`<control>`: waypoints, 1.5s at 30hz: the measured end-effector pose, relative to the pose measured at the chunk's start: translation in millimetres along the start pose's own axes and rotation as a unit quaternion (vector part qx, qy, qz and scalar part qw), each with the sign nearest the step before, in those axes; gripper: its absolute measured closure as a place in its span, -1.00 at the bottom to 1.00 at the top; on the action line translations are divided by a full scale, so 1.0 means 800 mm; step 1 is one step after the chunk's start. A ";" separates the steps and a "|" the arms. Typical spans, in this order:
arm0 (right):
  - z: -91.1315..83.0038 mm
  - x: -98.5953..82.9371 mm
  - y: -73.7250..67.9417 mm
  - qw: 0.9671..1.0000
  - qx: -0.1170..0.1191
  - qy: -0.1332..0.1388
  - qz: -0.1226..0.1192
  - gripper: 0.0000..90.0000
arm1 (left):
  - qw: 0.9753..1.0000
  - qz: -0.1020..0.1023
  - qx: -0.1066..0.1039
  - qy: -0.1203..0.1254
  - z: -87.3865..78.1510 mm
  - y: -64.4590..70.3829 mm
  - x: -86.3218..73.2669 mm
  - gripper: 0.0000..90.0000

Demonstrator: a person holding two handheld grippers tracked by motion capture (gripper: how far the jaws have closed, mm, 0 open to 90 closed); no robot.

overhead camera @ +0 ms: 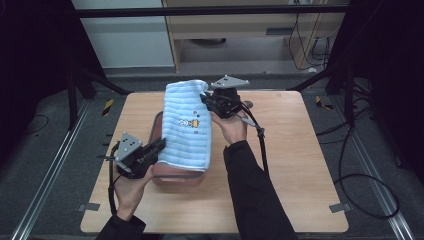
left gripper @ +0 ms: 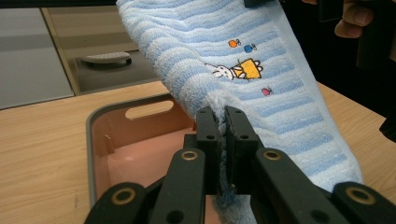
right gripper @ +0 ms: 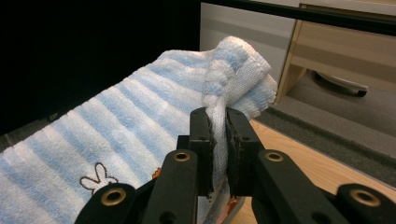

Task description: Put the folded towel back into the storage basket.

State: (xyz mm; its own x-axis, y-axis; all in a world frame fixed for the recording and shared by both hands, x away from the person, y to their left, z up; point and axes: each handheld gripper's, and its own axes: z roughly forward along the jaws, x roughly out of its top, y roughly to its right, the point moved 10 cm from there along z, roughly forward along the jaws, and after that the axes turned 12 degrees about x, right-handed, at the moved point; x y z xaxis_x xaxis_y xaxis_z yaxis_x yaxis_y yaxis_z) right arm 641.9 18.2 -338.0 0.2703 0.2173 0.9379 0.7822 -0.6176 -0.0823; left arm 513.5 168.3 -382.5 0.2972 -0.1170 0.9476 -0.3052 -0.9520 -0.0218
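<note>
Both the left gripper (overhead camera: 159, 146) and right gripper (overhead camera: 206, 99) pinch the blue-striped bunny towel (overhead camera: 186, 125) tight over the pink tub (overhead camera: 156, 127), no readable writing.

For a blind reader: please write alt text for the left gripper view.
The left gripper is shut on the edge of a blue-and-white striped towel with a small rabbit picture, held above a pink tray on a wooden table.

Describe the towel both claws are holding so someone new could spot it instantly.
On the wooden table, find the pink tub near its middle. Stretched above the tub, pinched between the left claw and the right claw, is the towel: light blue and white stripes, with a small embroidered rabbit.
</note>
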 end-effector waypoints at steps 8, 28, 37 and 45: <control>0.026 0.000 -0.007 1.000 0.010 0.000 0.002 0.84 | 1.000 -0.006 0.012 -0.004 0.002 -0.019 -0.006 0.89; 0.080 -0.035 -0.001 0.999 0.007 -0.039 0.007 0.84 | 0.998 -0.005 0.034 -0.050 0.032 -0.042 -0.047 0.89; 0.086 -0.054 0.004 0.999 0.005 -0.046 0.013 0.83 | 0.997 0.006 0.033 -0.064 0.041 -0.036 -0.061 0.89; 0.090 -0.073 0.009 0.998 0.006 -0.055 0.021 0.83 | 0.996 0.016 0.031 -0.081 0.048 -0.033 -0.078 0.89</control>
State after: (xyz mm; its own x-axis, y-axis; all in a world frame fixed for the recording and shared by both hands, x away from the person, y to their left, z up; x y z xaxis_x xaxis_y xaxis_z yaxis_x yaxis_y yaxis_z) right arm 672.1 55.6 -417.5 0.3623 0.2732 0.8911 0.7757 -0.6185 -0.1258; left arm 537.4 189.6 -453.0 0.4315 -0.1866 0.8826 -0.2610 -0.9623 -0.0759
